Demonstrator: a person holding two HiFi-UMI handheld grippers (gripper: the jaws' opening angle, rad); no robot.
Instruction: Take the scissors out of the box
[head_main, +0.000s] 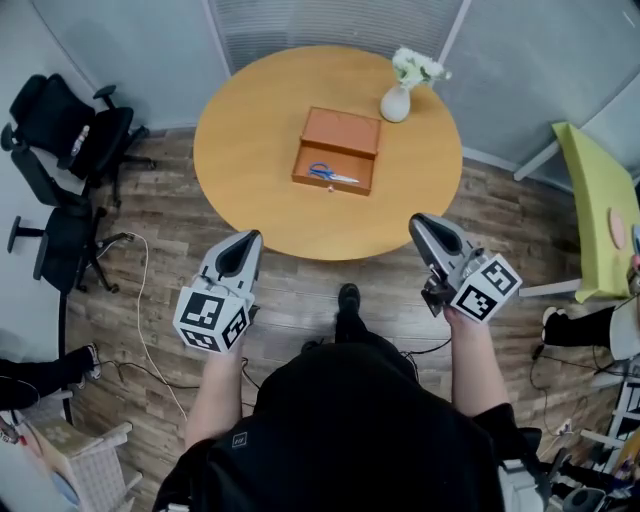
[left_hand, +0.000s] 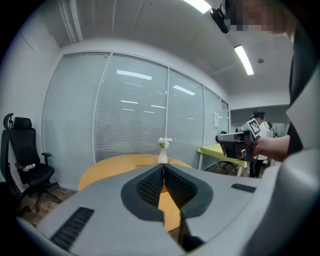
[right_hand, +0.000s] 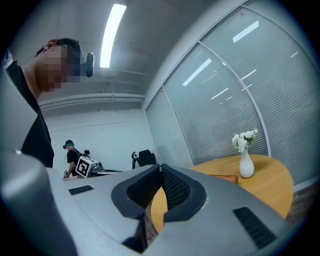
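Observation:
The blue-handled scissors lie in the lower tray of an open orange box at the middle of a round wooden table. Both grippers hover over the floor, short of the table's near edge, and touch nothing. My left gripper points at the table with its jaws together and empty. My right gripper is likewise shut and empty. The box shows as an orange edge in the right gripper view. The scissors are hidden in both gripper views.
A white vase of flowers stands on the table right of the box. Black office chairs stand at the left and a green table at the right. A cable runs over the wooden floor. Another person stands far off.

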